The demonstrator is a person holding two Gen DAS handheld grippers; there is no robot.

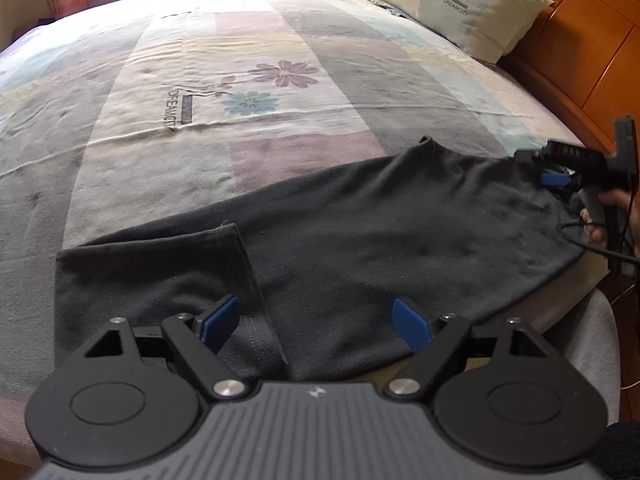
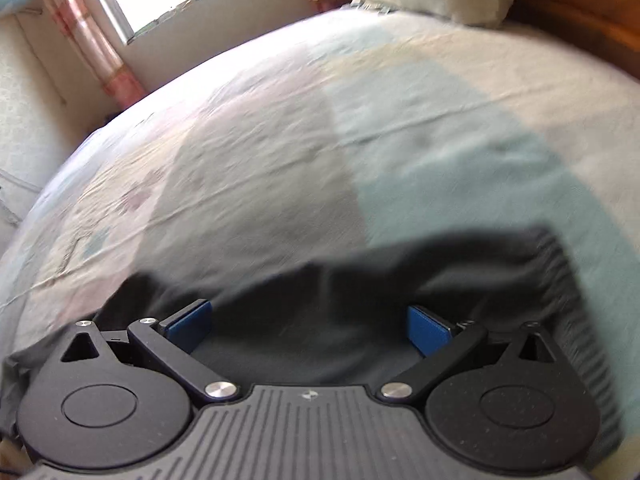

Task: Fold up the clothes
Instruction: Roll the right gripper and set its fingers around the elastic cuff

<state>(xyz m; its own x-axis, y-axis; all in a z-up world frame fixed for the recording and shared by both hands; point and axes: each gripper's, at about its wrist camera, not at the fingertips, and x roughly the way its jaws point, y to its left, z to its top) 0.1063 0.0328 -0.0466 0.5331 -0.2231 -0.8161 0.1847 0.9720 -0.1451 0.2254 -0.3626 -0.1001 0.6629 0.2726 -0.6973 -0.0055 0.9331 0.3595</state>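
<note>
Dark garment [image 1: 320, 232] lay along the near edge of the bed [image 1: 240, 80], long axis left to right. My left gripper [image 1: 316, 320] hung tilted down over its left end, by the hem, jaws spread, nothing pinched. My right gripper [image 2: 308, 328] was at the far right end, over the ribbed band, jaws also spread, view blurred. Each hand nearer its own end.

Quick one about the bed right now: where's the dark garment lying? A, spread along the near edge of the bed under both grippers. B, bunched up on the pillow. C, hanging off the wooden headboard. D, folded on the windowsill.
A: the dark garment stretches flat across the near edge of the patterned bedsheet, beneath the left gripper and right gripper, well clear of the pillow.
</note>
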